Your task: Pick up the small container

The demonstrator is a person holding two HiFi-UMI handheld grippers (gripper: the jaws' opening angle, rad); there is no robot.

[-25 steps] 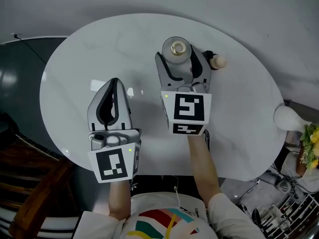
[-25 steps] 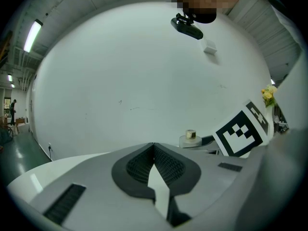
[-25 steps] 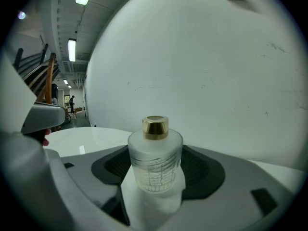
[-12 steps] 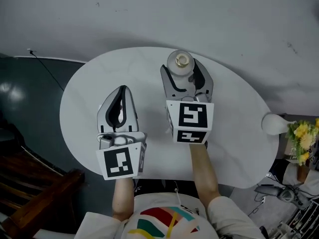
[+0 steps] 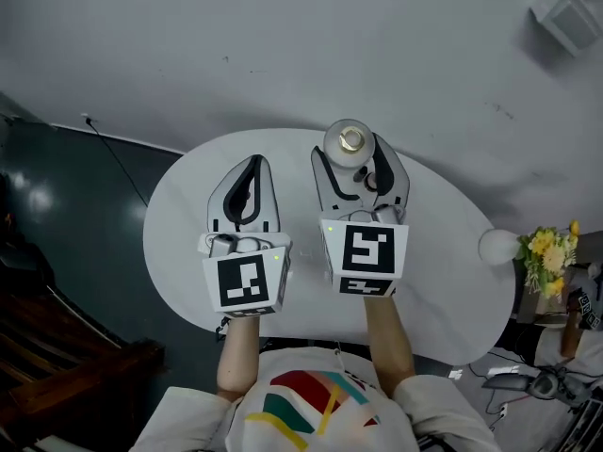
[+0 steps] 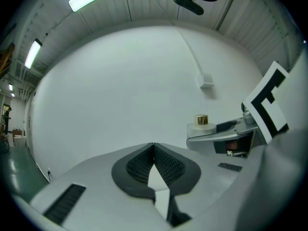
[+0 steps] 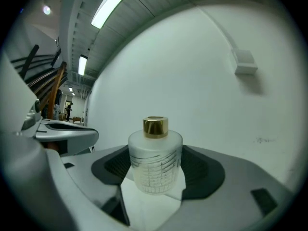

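The small container is a frosted round bottle with a gold cap. My right gripper is shut on the bottle and holds it upright, lifted above the table. From the head view the small container shows between the tips of my right gripper, over the far edge of the white oval table. My left gripper is to its left, shut with nothing in it. In the left gripper view my left gripper has its pads pressed together, and the small container shows at the right.
A white vase with yellow flowers stands at the table's right end. A dark floor and wooden stairs lie to the left. A white wall rises behind the table.
Both grippers have risen toward the camera and moved away from the table, the right one carrying the bottle. The table looks smaller and more of the wall shows.
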